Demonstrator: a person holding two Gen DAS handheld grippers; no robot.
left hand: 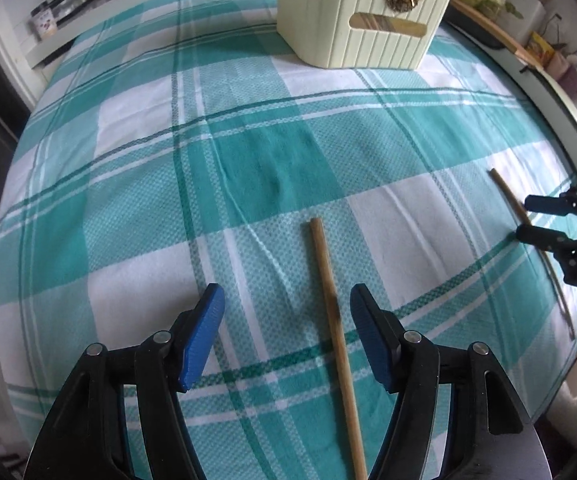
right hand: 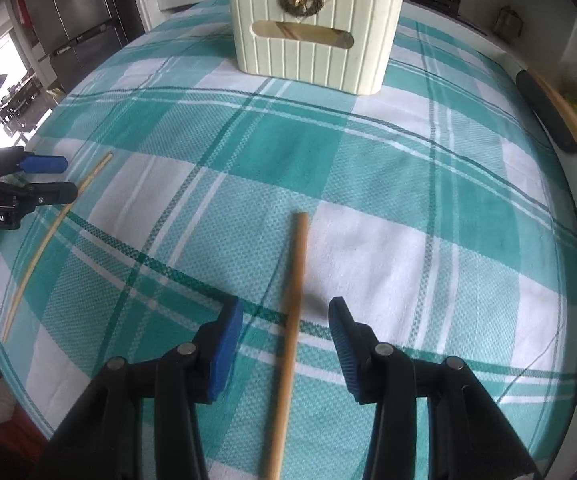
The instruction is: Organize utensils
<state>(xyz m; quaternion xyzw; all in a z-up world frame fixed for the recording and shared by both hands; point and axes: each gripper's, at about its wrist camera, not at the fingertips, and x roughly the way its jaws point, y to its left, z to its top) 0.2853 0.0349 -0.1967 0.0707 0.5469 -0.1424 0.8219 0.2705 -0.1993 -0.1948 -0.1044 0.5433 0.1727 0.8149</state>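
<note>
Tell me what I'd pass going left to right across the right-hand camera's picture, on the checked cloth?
The left gripper, then the thin chopstick it straddles, then the thicker chopstick between the right gripper's open fingers.

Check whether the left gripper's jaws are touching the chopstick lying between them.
Apart. The left wrist view shows the left gripper straddling the chopstick with checked tablecloth visible on both sides between it and the jaws.
</note>
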